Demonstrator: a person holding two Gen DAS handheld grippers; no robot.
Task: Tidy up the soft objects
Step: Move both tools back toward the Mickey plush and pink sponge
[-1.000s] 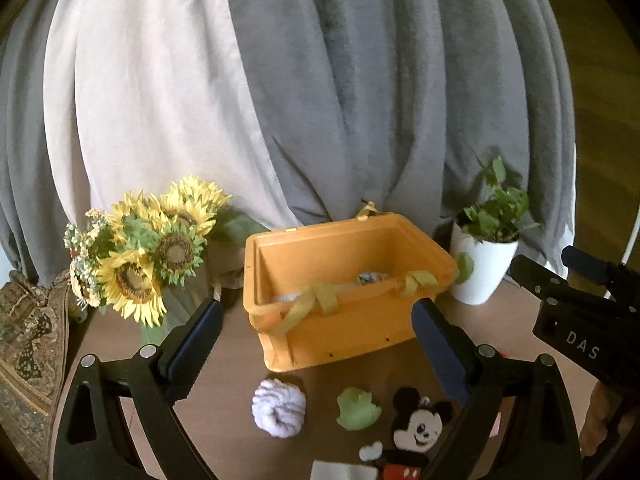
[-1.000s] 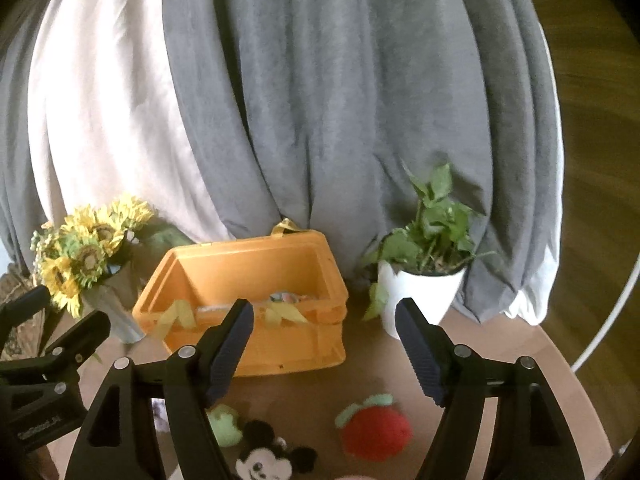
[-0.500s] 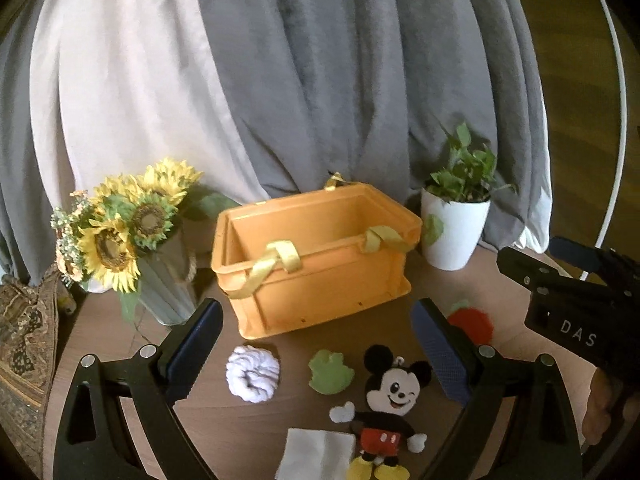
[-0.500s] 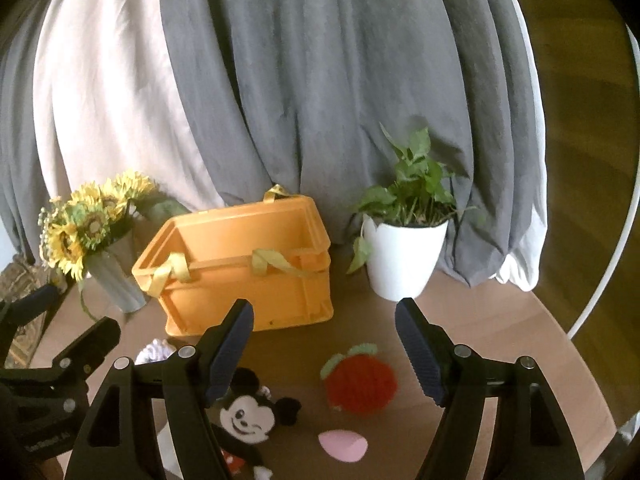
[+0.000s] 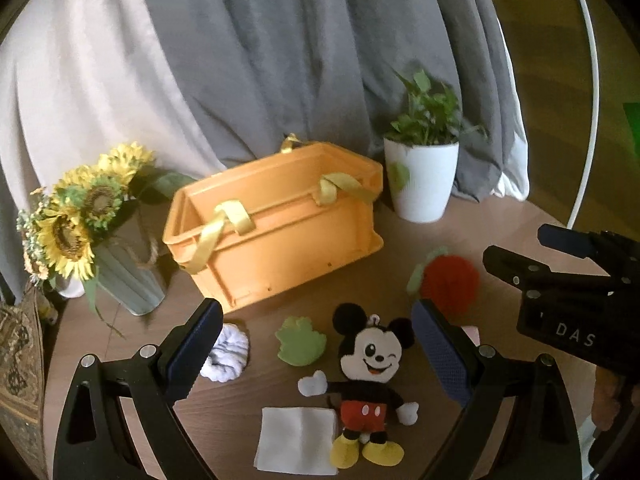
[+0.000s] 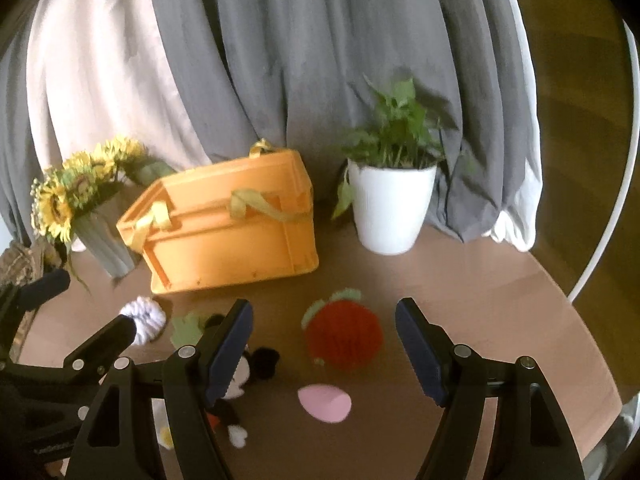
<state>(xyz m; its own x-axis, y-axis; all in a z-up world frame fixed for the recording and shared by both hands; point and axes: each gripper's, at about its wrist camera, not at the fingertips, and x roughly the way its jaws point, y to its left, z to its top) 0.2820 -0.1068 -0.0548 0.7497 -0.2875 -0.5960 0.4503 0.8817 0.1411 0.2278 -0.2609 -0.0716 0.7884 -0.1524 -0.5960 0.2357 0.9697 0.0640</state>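
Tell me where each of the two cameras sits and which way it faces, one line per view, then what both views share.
Left wrist view: on the left gripper, looking forward and down at the mouse plush, white cloth and green piece; its open fingers frame them, right gripper at the right edge.
Right wrist view: on the right gripper, looking forward and down at the red plush fruit and pink piece; left gripper at the left edge.
Shared: orange crate, potted plant, sunflowers, round table.
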